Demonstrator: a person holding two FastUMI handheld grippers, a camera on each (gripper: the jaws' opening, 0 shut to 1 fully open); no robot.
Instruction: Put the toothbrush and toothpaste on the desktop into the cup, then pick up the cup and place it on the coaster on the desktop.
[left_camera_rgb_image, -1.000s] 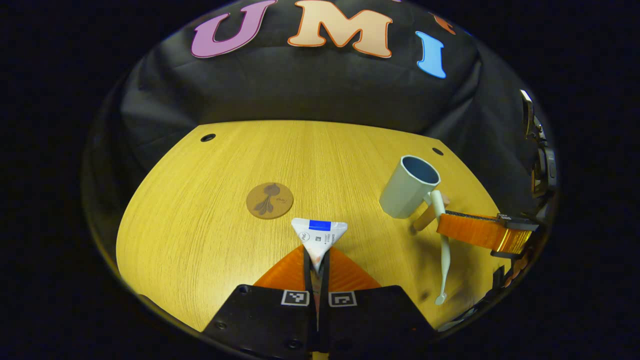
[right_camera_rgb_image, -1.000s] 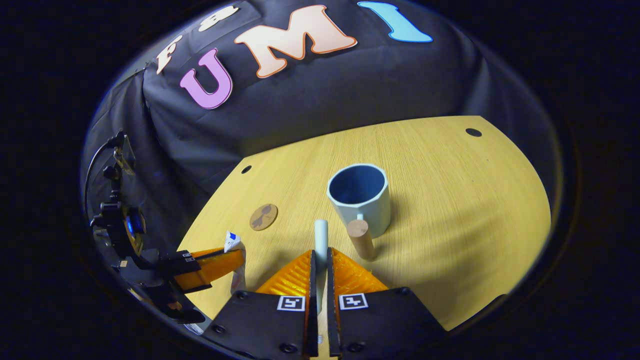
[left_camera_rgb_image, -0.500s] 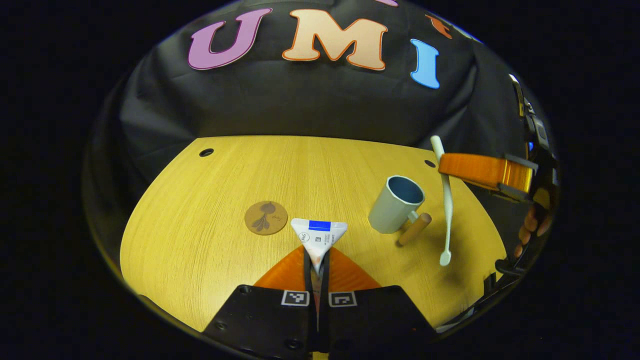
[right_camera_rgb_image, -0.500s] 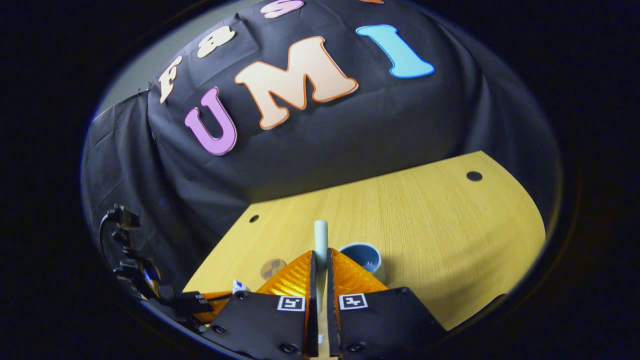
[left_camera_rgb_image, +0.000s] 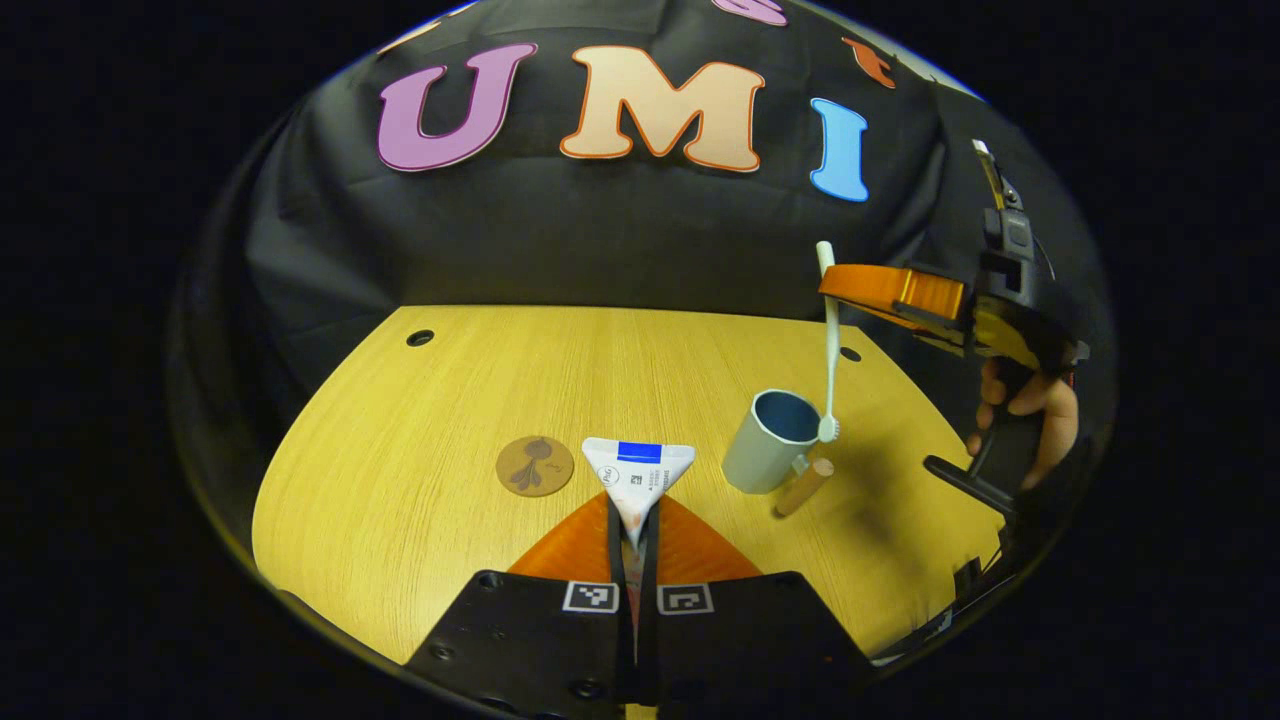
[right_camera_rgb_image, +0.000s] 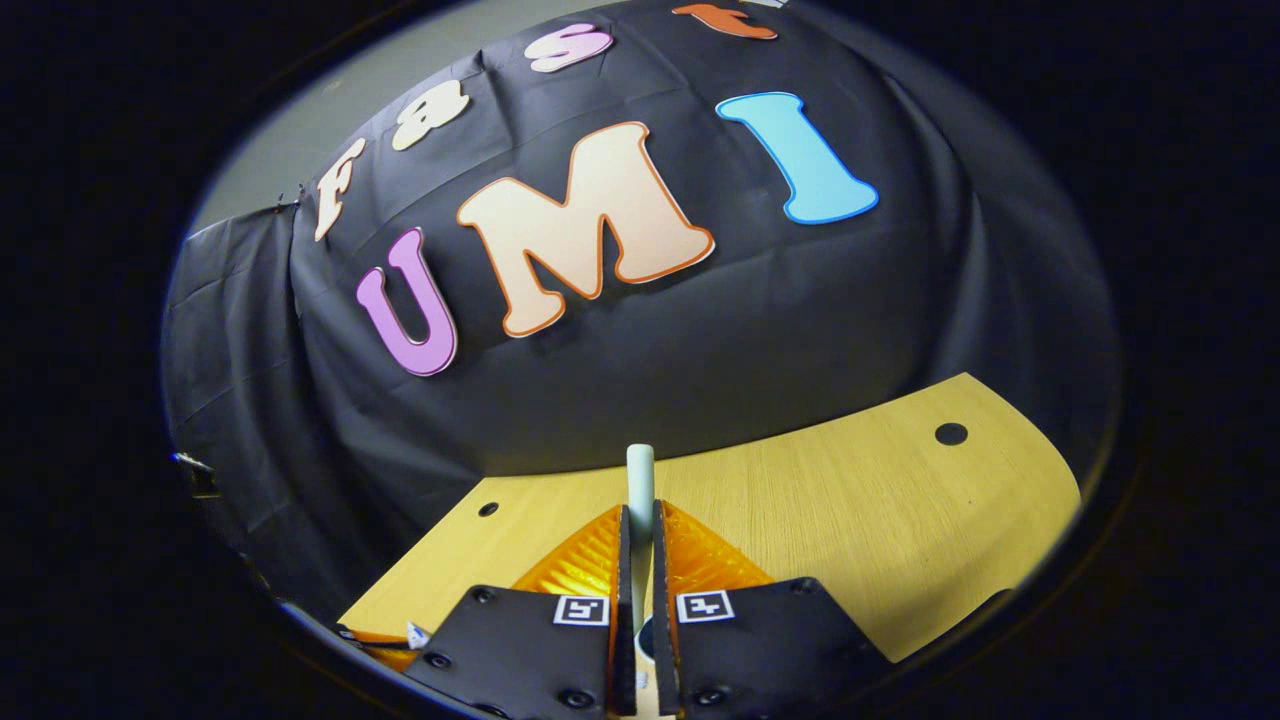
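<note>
My left gripper (left_camera_rgb_image: 634, 525) is shut on a white toothpaste tube (left_camera_rgb_image: 638, 477) with a blue band, held above the wooden desktop (left_camera_rgb_image: 420, 460). Just left of the tube lies a round brown coaster (left_camera_rgb_image: 535, 465). To the right stands a pale cup (left_camera_rgb_image: 768, 441) with a blue inside and a wooden handle. The right gripper (left_camera_rgb_image: 835, 284) holds a pale toothbrush (left_camera_rgb_image: 829, 350) upright, its head hanging at the cup's rim. In the right gripper view, my right gripper (right_camera_rgb_image: 640, 520) is shut on the toothbrush handle (right_camera_rgb_image: 640, 475).
A hand (left_camera_rgb_image: 1030, 405) grips the right gripper's handle at the far right of the left gripper view. Small dark holes (left_camera_rgb_image: 420, 338) mark the desktop's far corners. The black cloth wall (right_camera_rgb_image: 700, 330) rises behind the desktop (right_camera_rgb_image: 850, 500).
The right gripper has lifted the toothbrush from near the desktop, turned it upright and brought its head over the cup. The left gripper has risen slightly, still holding the toothpaste.
</note>
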